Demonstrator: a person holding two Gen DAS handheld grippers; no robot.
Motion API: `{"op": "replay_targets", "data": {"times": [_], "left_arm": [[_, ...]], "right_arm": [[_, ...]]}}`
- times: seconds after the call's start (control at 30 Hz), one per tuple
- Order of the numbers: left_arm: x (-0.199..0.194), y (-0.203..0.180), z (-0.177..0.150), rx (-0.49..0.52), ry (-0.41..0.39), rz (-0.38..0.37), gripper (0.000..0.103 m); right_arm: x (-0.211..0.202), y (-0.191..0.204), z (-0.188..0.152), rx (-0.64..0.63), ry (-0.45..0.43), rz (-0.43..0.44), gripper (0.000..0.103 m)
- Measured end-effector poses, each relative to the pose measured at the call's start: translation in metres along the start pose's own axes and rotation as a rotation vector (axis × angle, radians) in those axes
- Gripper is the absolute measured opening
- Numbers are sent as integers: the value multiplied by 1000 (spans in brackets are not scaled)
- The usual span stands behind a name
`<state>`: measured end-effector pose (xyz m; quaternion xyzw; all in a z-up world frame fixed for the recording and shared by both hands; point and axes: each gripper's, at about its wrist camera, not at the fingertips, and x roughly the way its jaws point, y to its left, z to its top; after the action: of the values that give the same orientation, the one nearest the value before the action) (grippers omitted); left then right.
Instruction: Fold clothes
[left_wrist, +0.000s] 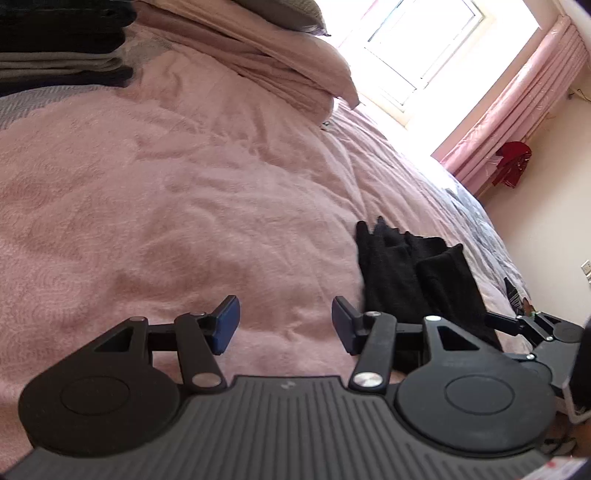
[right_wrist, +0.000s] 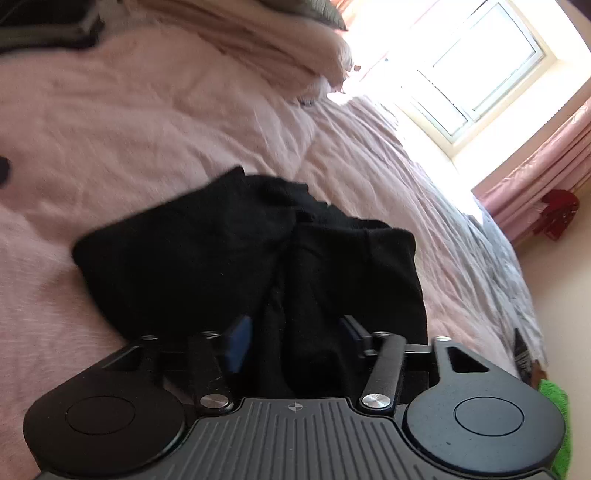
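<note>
A crumpled black garment (right_wrist: 207, 251) lies on the pink bedspread (right_wrist: 110, 122). My right gripper (right_wrist: 295, 332) is open and low over the garment's near edge, with a raised fold of the black cloth between its blue pads (right_wrist: 240, 343). In the left wrist view the same garment (left_wrist: 413, 269) sits to the right of my left gripper (left_wrist: 286, 321). That gripper hovers open over bare bedspread (left_wrist: 184, 206) with nothing between its fingers. Part of the right gripper's body (left_wrist: 543, 332) shows at the garment's right side.
A stack of folded dark and grey clothes (left_wrist: 62, 48) rests at the far left of the bed. Pink pillows (left_wrist: 288, 62) lie at the head, under a bright window (left_wrist: 424, 48). The bed's right edge (left_wrist: 491, 236) drops off toward a wall with pink curtains (left_wrist: 517, 110).
</note>
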<state>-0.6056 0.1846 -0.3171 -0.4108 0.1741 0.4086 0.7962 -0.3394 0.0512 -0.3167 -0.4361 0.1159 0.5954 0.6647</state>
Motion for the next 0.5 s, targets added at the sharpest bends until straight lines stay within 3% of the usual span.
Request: {"op": "replay_targets", "data": {"times": [0.13, 0.23, 0.3, 0.37, 0.5], "left_arm": [[16, -50, 0, 54, 48, -115, 49], [44, -83, -2, 45, 122, -209, 49], [68, -101, -4, 1, 184, -274, 49], [93, -115, -8, -48, 241, -306, 49], [136, -125, -10, -132, 316, -302, 49]], "right_arm": [[-42, -60, -30, 165, -84, 102, 63], [-46, -122, -54, 353, -99, 90, 63], [-30, -158, -70, 455, -50, 68, 60], [-4, -189, -86, 571, 25, 66, 48], [31, -235, -118, 780, 90, 142, 44]]}}
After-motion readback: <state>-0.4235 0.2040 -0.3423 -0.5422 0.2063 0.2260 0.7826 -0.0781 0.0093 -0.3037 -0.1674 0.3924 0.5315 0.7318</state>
